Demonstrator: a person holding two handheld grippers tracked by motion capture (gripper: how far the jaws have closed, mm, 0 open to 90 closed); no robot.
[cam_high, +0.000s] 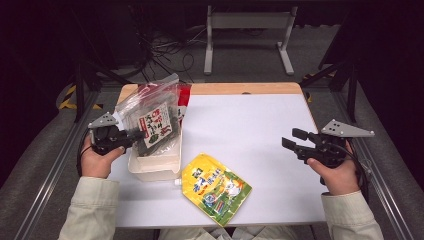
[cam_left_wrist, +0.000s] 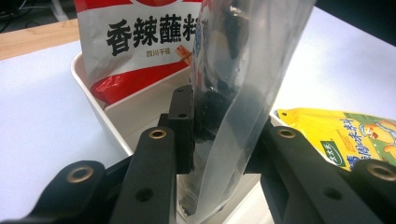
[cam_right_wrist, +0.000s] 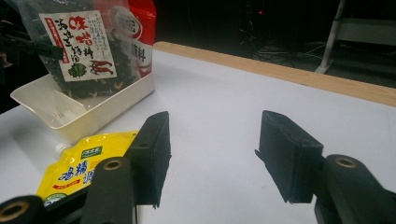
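Two grippers work over a white table (cam_high: 250, 120). The left gripper (cam_high: 134, 135), at the left of the high view, has one clear bag (cam_high: 152, 120) of dark dried food between its jaws; the bag stands upright in the one white bin (cam_high: 150, 167) at left centre. In the left gripper view the bag's clear edge (cam_left_wrist: 233, 116) runs up the middle of the frame between the two black jaws, and the left pad (cam_left_wrist: 182, 126) lies against it. Whether the far pad presses on it cannot be told, since the plastic hides it.

Behind the clear bag, also in the bin, stands one red and white packet (cam_left_wrist: 135, 46), at upper left in the left gripper view and at the upper edge of the bin in the high view (cam_high: 182, 102).

One yellow pouch (cam_high: 216, 189) lies flat on the table at lower centre, its spout corner just beside the bin's near corner. It shows at lower right in the left gripper view (cam_left_wrist: 345, 135) and at lower left in the right gripper view (cam_right_wrist: 84, 165).

The right gripper (cam_high: 292, 140), at the right of the high view, is held above bare table, well apart from the bin. Its jaws (cam_right_wrist: 215, 158) stand spread with nothing between them.

Count: three packages, one bin, two grippers.
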